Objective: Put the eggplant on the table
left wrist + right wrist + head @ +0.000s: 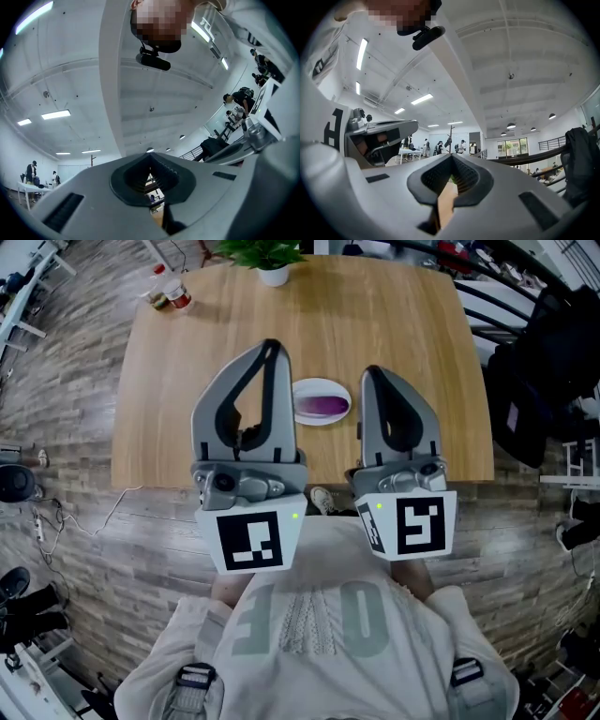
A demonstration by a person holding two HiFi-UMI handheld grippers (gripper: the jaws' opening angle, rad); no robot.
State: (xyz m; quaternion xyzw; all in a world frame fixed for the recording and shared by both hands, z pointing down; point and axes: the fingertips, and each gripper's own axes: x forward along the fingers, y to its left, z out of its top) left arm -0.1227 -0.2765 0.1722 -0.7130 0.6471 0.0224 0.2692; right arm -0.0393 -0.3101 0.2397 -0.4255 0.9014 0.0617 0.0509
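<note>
The purple eggplant (324, 406) lies on a small white plate (307, 388) near the middle of the wooden table (178, 390). I hold both grippers up in front of my chest, above the table's near edge, tips pointing away from me. The left gripper (272, 345) is shut with nothing in it, its tips just left of the plate. The right gripper (370, 371) is also shut and empty, just right of the plate. Neither touches the eggplant. Both gripper views look up at the ceiling, and in each the jaw tips meet: left gripper (150, 157), right gripper (452, 157).
A potted plant (269, 257) stands at the table's far edge and small jars (169, 294) at its far left corner. A dark bag on a chair (544, 381) is to the right. Cables and equipment lie on the wood floor to the left.
</note>
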